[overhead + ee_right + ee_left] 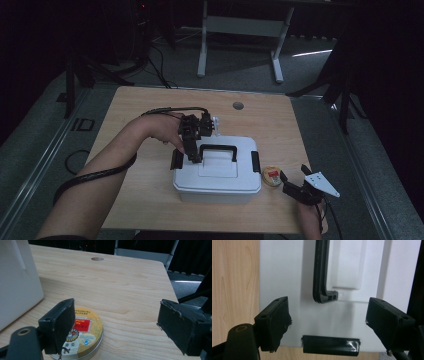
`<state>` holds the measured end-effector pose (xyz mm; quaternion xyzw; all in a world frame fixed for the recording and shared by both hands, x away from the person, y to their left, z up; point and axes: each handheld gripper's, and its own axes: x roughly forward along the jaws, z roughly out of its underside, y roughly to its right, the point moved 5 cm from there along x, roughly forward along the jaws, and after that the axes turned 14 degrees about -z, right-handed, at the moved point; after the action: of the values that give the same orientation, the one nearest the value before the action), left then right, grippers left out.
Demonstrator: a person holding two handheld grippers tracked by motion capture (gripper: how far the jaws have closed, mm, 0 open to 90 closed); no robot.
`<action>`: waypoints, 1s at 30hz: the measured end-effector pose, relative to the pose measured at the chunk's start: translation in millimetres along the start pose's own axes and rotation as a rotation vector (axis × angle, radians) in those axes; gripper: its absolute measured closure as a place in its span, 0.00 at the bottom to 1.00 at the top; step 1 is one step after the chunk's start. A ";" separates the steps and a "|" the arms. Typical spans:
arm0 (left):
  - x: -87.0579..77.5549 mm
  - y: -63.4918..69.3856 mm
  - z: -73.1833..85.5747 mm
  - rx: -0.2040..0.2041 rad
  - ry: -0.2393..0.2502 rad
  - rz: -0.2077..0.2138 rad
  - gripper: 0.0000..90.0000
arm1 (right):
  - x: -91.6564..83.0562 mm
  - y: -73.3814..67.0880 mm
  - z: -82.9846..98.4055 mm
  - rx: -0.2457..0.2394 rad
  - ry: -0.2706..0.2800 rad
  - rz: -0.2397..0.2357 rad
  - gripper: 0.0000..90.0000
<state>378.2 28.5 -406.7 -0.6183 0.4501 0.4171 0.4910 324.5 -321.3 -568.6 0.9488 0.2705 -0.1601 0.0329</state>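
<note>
Two grippers work over a wooden table [130, 110], largest thing in the high view, with a cable hole [238, 105] toward its 12 o'clock edge. At the centre sits a white lidded box [217, 172] with a black handle [218, 149] and a black latch [256, 161] on each short end. The left gripper [194, 142] hangs above the lid's 9 o'clock end, jaws apart and empty, probably poised to work that latch or take the handle. The right gripper [295, 187], at the box's 4 o'clock, also stands parted and empty, aimed at a small round tin [272, 176] just beside the box, likely its next pick.

From above the tin is a blur; the right gripper view shows its yellow-and-red label [83, 326] and metal rim. The left gripper view shows the near latch [330, 345] closed against the lid.
</note>
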 end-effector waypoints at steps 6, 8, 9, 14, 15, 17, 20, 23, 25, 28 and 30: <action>4.0 -1.3 -5.1 0.006 -0.021 0.006 0.23 | -0.1 -0.1 0.0 0.000 0.000 -0.002 0.16; 4.8 -1.4 -5.9 0.001 -0.020 0.003 0.26 | 0.0 -0.1 0.0 0.000 0.000 -0.002 0.16; 7.1 -1.2 -8.2 -0.014 -0.024 -0.006 0.27 | 0.1 -0.2 0.1 0.000 -0.002 -0.003 0.16; 9.9 -0.8 -10.5 -0.022 -0.044 -0.008 0.47 | 0.1 -0.1 0.1 0.001 -0.002 -0.004 0.16; 11.0 0.3 -11.7 -0.011 -0.058 -0.004 0.51 | 0.0 -0.1 0.1 0.001 -0.002 -0.004 0.16; 11.9 1.0 -12.6 -0.007 -0.069 -0.001 0.53 | 0.0 -0.1 0.1 0.001 -0.001 -0.005 0.16; 13.9 4.0 -14.0 0.009 -0.093 0.015 0.68 | 0.1 -0.1 0.1 0.002 -0.002 -0.005 0.16; 14.8 4.9 -14.8 0.021 -0.104 0.017 0.71 | 0.1 -0.2 0.1 0.003 -0.002 -0.006 0.16; 15.1 5.0 -15.8 0.022 -0.113 0.011 0.77 | 0.1 -0.2 0.1 0.003 -0.002 -0.005 0.16; 14.8 6.3 -16.5 0.023 -0.119 0.051 0.84 | 0.1 -0.3 0.1 0.002 -0.003 -0.006 0.16; 15.1 6.5 -16.2 0.030 -0.118 0.075 0.88 | 0.2 -0.3 0.1 0.002 -0.004 -0.005 0.16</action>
<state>376.8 9.6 -419.9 -0.5681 0.4495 0.4640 0.5099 324.5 -321.0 -568.7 0.9478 0.2728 -0.1622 0.0321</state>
